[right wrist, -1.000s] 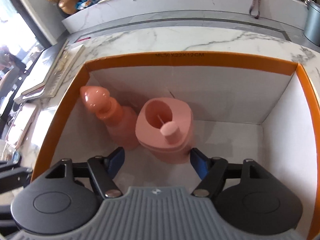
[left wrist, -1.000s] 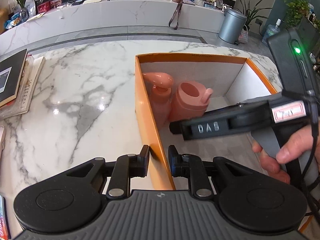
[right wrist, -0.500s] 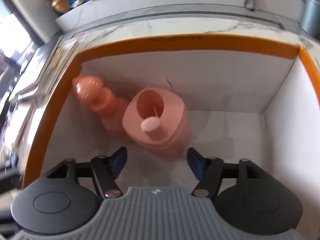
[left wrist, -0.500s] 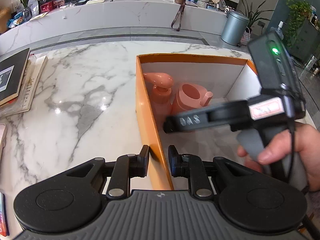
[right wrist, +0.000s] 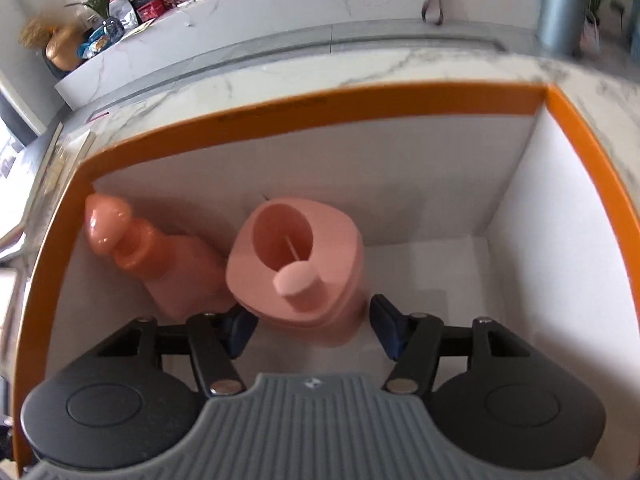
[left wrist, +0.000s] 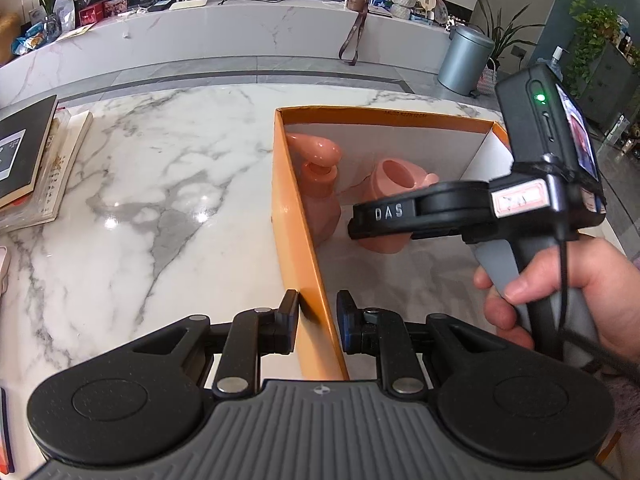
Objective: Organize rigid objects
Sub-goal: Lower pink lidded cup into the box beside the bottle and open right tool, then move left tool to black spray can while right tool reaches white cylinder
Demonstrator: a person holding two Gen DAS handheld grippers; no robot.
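Observation:
An orange box (left wrist: pixel 296 240) with white inner walls stands on the marble table. In its far left corner a pink pump bottle (right wrist: pixel 172 264) leans beside a squat pink container (right wrist: pixel 304 256) with a round knob on top. My right gripper (right wrist: pixel 314 332) is down inside the box. Its jaws are closing with the pink container between them, and a gap still shows at the right pad. A hand (left wrist: pixel 560 300) holds that gripper. My left gripper (left wrist: pixel 318 314) is shut on the box's left wall near the front corner.
A stack of books (left wrist: pixel 32 160) lies at the table's left edge. Bare marble table (left wrist: pixel 160 180) stretches left of the box. Behind the table runs a low marble counter, with a grey bin (left wrist: pixel 466 60) on the floor at the right.
The right gripper has rolled a little and shifted slightly around the pink container. The left gripper and the box have not moved.

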